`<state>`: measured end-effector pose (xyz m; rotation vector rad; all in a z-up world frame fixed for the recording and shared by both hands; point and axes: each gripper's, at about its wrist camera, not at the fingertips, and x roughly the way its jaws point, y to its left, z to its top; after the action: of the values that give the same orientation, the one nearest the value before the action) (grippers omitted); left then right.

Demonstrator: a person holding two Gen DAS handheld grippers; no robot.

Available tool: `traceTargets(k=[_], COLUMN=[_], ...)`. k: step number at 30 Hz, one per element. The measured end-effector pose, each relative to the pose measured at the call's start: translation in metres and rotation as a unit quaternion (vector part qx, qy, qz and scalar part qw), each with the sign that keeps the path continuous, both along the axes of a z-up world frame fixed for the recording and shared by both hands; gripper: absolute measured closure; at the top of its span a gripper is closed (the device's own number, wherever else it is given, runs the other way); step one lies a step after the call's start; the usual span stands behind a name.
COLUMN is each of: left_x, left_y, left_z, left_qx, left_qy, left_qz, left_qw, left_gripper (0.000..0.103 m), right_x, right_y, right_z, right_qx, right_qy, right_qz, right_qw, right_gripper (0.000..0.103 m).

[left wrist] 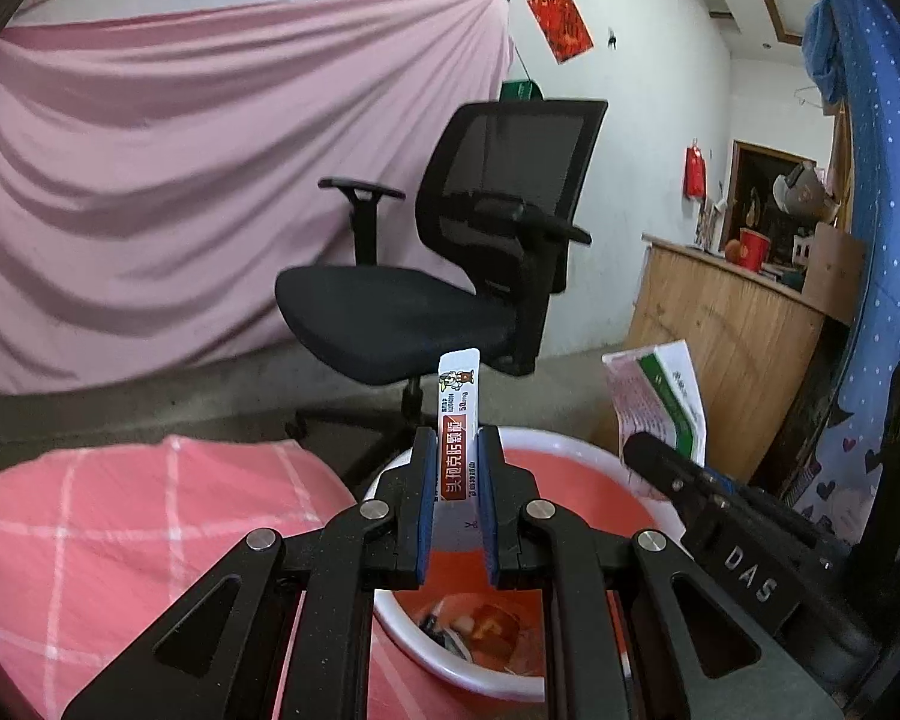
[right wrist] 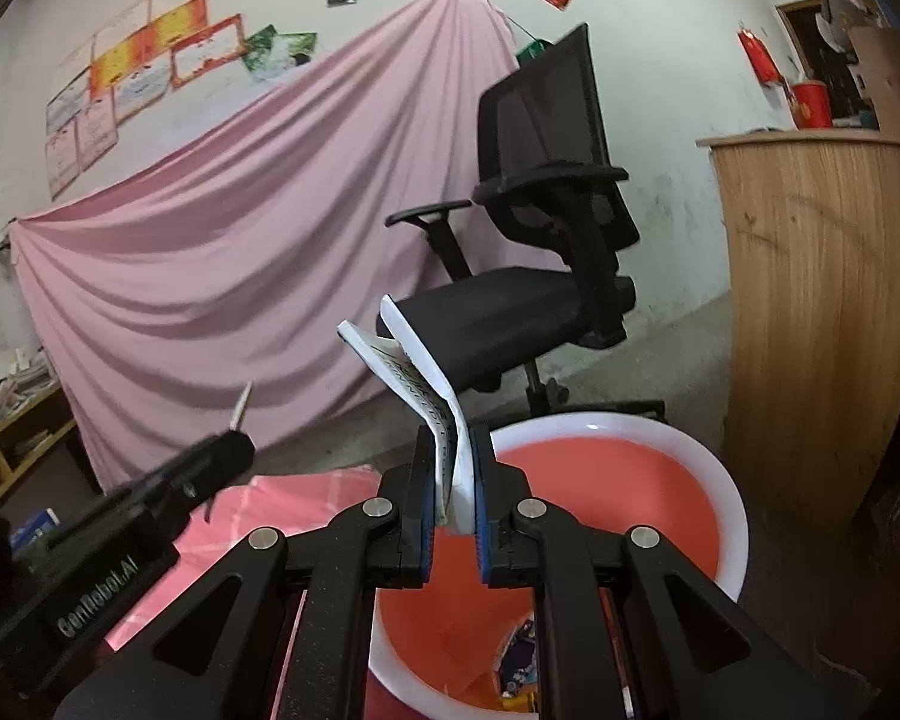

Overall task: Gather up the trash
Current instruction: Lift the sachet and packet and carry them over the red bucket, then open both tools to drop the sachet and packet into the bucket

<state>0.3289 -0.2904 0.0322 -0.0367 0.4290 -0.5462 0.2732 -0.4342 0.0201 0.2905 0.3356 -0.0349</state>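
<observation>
Red inside, the bin (left wrist: 576, 468) waits below us. Our left gripper (left wrist: 457, 480) pinches a sachet (left wrist: 457, 414), our right gripper (right wrist: 455, 480) pinches folded paper (right wrist: 417, 372), both held over it for dropping.

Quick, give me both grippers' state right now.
Left gripper: shut on a sachet.
Right gripper: shut on a folded paper packet.

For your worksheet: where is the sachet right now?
Left wrist view, centre: the sachet stands upright, pinched in the left gripper, above the basin.
</observation>
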Motion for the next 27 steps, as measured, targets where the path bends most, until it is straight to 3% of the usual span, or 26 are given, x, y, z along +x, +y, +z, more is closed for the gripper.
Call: traceTargets(k=[11, 16, 22, 27], left_x=[0.013, 0.022, 0.025, 0.029], left_y=[-0.014, -0.014, -0.018, -0.018], left_z=[-0.017, -0.024, -0.023, -0.027], left_qx=[0.022, 0.008, 0.016, 0.023], left_qy=[0.055, 0.096, 0.104, 0.113], left_qz=[-0.011, -0.02, -0.021, -0.018], left_qw=[0.9982, 0.9951, 0.9942, 0.9931], left_gripper=[0.092, 0.092, 0.092, 0.092], right_x=[0.007, 0.011, 0.019, 0.022], right_y=[-0.01, -0.016, -0.021, -0.025], right_z=[-0.009, -0.015, -0.021, -0.023], right_qx=[0.017, 0.026, 0.035, 0.038], right_qy=[0.031, 0.049, 0.071, 0.08], right_qz=[-0.007, -0.012, -0.011, -0.014], right_qw=[0.999, 0.998, 0.997, 0.996], right_gripper=[0.092, 0.092, 0.091, 0.085])
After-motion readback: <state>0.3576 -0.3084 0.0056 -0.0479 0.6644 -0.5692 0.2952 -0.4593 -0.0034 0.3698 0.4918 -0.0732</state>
